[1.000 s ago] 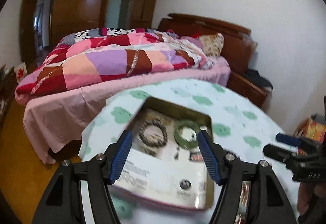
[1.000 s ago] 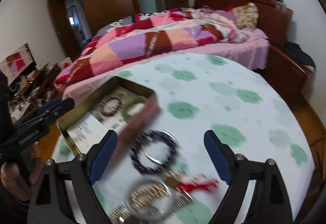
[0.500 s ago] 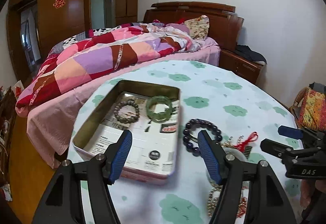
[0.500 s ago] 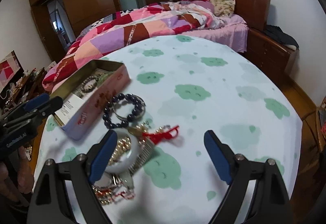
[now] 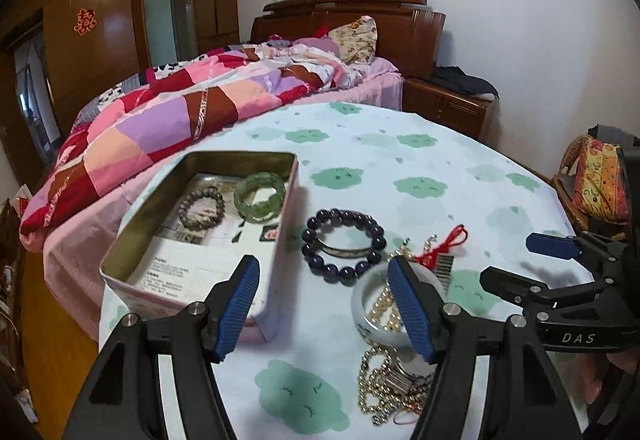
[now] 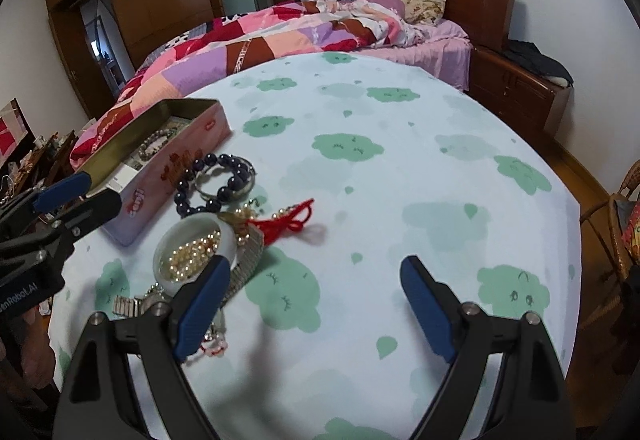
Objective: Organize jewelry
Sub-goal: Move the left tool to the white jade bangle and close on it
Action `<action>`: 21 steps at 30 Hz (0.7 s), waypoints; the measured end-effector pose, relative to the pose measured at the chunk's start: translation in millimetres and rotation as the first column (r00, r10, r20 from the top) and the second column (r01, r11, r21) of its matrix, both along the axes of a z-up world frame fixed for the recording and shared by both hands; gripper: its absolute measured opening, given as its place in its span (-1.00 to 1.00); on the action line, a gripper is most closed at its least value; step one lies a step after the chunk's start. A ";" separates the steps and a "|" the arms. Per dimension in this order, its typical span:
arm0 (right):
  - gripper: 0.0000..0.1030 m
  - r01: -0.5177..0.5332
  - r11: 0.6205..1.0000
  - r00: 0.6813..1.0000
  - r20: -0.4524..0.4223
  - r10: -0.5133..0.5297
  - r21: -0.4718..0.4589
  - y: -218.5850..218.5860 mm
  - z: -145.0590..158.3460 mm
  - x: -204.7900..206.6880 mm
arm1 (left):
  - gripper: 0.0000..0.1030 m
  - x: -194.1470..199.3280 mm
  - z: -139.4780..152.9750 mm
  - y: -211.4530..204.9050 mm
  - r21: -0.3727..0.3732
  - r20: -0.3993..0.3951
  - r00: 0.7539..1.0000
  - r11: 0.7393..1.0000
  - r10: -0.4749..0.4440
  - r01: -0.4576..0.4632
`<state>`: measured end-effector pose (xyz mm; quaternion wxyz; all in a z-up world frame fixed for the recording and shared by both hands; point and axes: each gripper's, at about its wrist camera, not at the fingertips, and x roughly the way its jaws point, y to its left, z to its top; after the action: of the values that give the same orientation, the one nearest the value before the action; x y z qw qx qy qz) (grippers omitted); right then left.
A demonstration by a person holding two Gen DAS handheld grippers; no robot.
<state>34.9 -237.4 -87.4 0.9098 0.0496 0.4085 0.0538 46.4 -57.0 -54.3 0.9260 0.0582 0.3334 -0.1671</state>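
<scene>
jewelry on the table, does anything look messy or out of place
Yes. Two bracelets lie neatly in the tin, but beside it the rest sits in a tangled heap: a dark bead bracelet, a white bangle over gold beads, and a red cord.

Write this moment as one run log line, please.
left tool: open, empty | right tool: open, empty | tin: two bracelets | dark bracelet: on table

Both grippers are black frames with silver screws. The left gripper (image 5: 324, 304) and right gripper (image 6: 316, 304) carry ribbed blue pads. White "DAS" lettering marks the right one's side.
</scene>
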 end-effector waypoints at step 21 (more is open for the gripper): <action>0.71 -0.013 1.000 1.000 -0.019 0.013 -0.024 5.6 -14.3 -8.0 | -0.32 27.2 -47.0 -28.5 -0.008 -0.203 0.976 0.997 -0.076 0.076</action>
<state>26.8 -231.9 -101.7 0.9060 0.0363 0.4181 0.0543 73.6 -85.5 -101.3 0.8801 0.0532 0.4236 -0.2075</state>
